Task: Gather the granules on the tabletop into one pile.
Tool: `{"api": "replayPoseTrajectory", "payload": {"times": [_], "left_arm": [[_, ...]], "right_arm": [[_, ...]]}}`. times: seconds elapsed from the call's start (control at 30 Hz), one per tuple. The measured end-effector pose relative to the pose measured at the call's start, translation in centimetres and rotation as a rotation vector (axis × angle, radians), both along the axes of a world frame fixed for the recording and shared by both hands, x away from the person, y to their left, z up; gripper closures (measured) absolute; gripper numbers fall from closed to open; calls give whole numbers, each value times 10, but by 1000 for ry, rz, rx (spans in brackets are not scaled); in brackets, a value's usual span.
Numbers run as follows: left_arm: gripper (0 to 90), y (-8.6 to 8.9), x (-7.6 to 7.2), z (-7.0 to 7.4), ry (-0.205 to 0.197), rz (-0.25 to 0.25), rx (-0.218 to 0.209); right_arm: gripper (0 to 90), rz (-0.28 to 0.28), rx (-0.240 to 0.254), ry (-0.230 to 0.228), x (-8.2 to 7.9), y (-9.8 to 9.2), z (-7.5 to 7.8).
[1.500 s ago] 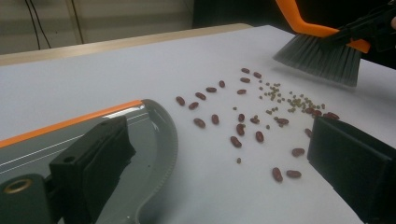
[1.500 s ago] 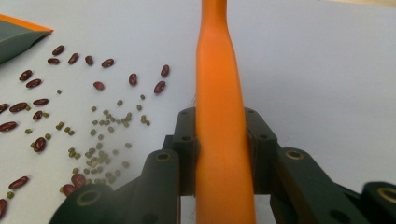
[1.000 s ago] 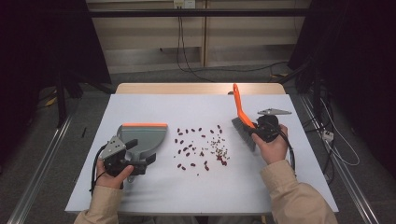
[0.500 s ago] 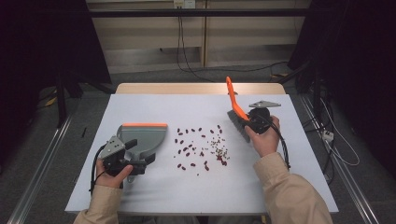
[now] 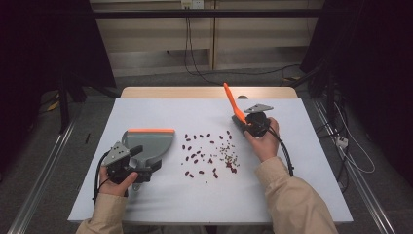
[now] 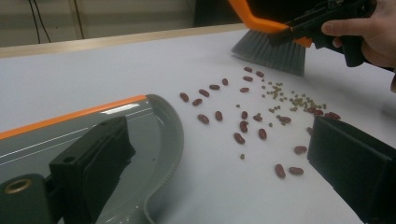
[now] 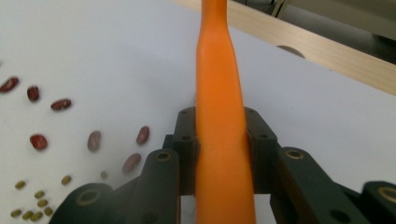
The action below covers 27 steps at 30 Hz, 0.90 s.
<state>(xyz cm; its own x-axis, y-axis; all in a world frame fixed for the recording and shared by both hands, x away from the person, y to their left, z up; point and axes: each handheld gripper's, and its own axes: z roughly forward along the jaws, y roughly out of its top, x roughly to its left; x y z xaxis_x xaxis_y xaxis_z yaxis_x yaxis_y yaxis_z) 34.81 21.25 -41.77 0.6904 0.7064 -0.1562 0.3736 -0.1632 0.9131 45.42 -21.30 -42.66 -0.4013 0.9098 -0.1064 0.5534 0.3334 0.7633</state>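
Observation:
Dark red beans and small green ones (image 5: pixel 209 155) lie scattered mid-table; they also appear as beans (image 6: pixel 247 126) and beans (image 7: pixel 93 140) in the gripper views. A grey dustpan with an orange lip (image 5: pixel 150 142) lies flat to their left. My left gripper (image 5: pixel 142 163) is at its handle end, jaws wide apart (image 6: pixel 217 135), one above the pan (image 6: pixel 140 140). My right gripper (image 5: pixel 246 122) is shut on the orange handle (image 7: pixel 219 140) of a brush (image 5: pixel 237 122). Its grey bristles (image 6: pixel 271 49) rest on the table just beyond the beans.
The white table top (image 5: pixel 146 112) ends in a wooden strip (image 5: pixel 209 92) at the far edge. Cables (image 5: pixel 287 161) trail from the right gripper past the person's sleeve. Dark floor and rails surround the table.
My right gripper has carried the brush left and slightly away from me, bringing the bristles to the far right side of the beans. The left gripper and dustpan have stayed put.

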Motion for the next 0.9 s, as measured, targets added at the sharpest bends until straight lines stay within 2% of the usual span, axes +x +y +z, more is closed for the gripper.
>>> {"api": "replayPoseTrajectory", "payload": {"times": [0.07, 0.2, 0.4, 0.47, 0.5, 0.7, 0.9], "left_arm": [[59, 0, 0, 0, -2, 0, 1], [60, 0, 0, 0, -4, 1, 2], [59, -1, 1, 0, -6, 1, 5], [59, -1, 1, 0, -6, 3, 6], [59, -1, 1, 0, -7, 3, 6], [59, -1, 1, 0, -8, 2, 9], [59, -2, 0, 0, -10, 4, 9]], "right_arm": [[710, 24, -6, 2, -1, 5, -1], [710, 86, -49, 15, -5, 13, 0], [710, 142, -40, 38, -12, 15, 2], [710, 160, -20, 41, -16, 17, 1], [710, 172, -33, 40, -18, 18, 2], [710, 218, -22, 55, -28, 23, 3], [709, 254, -31, 46, -41, 28, 3]]}}
